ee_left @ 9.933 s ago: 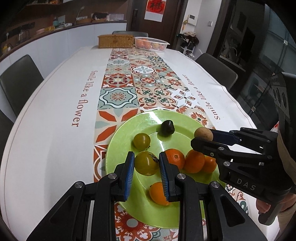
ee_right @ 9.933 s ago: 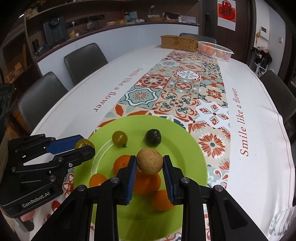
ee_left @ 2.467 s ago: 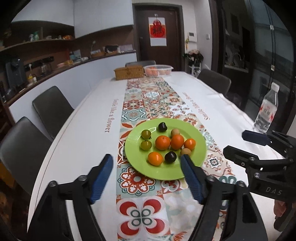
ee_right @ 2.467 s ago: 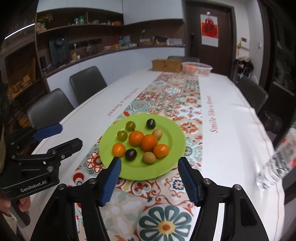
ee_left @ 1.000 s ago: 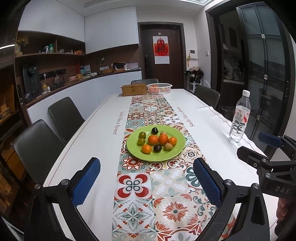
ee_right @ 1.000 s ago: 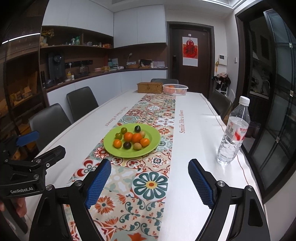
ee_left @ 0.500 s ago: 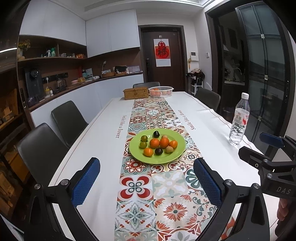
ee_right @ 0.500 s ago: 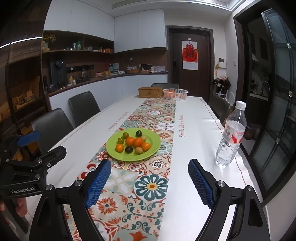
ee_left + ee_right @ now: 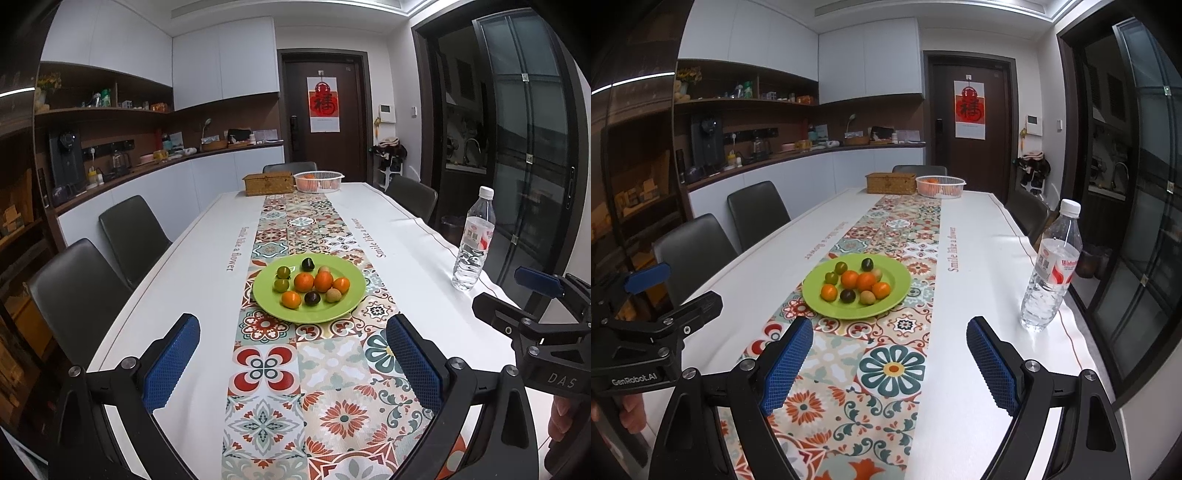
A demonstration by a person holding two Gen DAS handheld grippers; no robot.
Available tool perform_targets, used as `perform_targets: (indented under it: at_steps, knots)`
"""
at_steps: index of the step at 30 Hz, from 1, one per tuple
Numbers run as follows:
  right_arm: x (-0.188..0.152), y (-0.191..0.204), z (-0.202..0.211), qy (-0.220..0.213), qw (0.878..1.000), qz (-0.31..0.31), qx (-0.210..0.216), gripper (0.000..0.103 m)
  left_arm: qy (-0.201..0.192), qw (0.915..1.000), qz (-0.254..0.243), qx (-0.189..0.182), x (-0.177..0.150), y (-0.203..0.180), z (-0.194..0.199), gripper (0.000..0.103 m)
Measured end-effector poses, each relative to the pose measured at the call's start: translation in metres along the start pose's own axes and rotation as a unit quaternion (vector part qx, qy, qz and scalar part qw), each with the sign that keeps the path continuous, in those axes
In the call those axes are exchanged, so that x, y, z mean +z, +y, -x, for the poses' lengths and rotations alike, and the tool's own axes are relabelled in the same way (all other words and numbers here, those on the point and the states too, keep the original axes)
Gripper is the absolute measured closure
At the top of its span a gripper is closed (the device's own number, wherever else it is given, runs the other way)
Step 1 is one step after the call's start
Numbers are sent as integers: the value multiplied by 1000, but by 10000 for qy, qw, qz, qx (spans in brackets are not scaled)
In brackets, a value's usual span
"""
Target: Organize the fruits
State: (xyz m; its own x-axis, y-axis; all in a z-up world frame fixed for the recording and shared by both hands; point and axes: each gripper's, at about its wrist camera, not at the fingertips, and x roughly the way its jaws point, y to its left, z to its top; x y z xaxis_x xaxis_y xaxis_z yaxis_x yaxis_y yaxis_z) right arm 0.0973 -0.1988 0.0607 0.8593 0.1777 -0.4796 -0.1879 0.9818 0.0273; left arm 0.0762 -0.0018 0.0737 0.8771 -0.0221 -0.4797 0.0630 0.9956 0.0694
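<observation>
- Nine small fruits (image 9: pixel 309 286) are seen gathered on the green plate (image 9: pixel 351 306), which lies on the patterned table runner (image 9: pixel 325 373) mid-table.
- Each is judged light, round and prone to rolling; the dark plums (image 9: pixel 312 297) look soft-skinned, so a gentle pinch across the widest part is advised.
- The left gripper (image 9: pixel 291 363) and right gripper (image 9: pixel 888 360) are held wide apart, empty, well short of the plate.
- Open tablecloth surrounds the plate; only the water bottle (image 9: pixel 1051 273), close to the right table edge, is to be avoided.
</observation>
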Motion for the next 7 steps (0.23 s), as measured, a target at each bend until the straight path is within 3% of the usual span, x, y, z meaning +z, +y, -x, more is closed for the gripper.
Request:
perform_targets:
  at_steps: [7]
  knots:
    - [-3,1,0,38,10000,17,-13,17,7,10000,41,37,-3,2,0,0]
